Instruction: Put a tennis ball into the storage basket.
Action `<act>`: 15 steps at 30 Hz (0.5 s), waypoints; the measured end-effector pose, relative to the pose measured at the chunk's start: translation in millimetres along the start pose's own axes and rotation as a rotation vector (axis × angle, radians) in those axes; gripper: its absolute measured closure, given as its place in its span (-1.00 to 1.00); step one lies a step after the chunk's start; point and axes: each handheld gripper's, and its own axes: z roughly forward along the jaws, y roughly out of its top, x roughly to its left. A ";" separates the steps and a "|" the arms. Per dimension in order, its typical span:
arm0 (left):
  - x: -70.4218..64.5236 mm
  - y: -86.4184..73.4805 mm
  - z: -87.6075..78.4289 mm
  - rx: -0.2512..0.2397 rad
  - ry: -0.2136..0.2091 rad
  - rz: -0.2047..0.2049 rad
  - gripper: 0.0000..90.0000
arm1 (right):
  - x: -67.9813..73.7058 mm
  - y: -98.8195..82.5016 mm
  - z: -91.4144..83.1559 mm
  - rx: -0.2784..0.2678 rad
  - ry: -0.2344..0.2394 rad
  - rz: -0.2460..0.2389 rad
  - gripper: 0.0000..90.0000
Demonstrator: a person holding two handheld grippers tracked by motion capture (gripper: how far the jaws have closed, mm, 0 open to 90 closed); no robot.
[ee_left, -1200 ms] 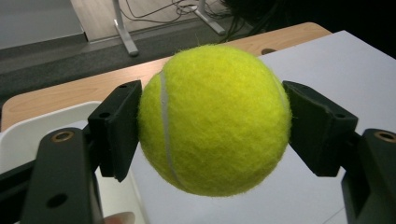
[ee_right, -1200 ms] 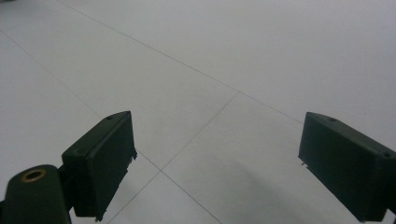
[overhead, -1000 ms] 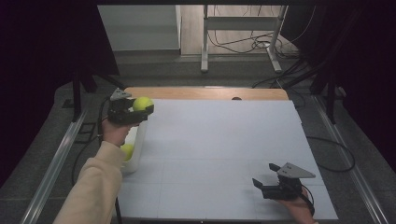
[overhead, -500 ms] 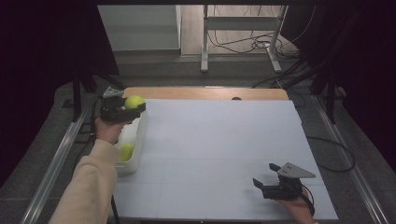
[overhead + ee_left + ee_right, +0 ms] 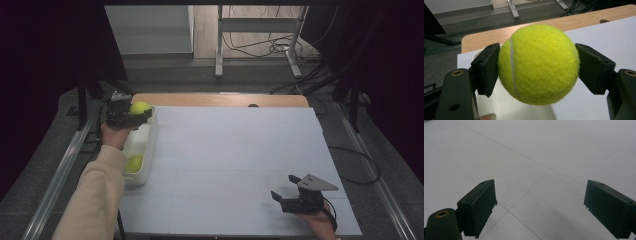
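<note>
At the left of the high view the left gripper (image 5: 131, 116) has its jaws clamped on a tennis ball (image 5: 139, 107) above the white bin (image 5: 148, 150), apparently to drop it beside another ball (image 5: 134, 163), while the right gripper (image 5: 289, 198) idles, jaws apart, lower right.

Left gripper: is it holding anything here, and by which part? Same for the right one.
The left gripper clamps a yellow tennis ball across its widest part, one jaw on each side, above the white bin. The right gripper is open, holding nothing.
</note>
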 end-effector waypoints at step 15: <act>11.3 -5.0 12.4 0.060 0.035 -0.020 -0.43 | 0.1 -0.2 0.0 0.003 0.003 0.000 -0.75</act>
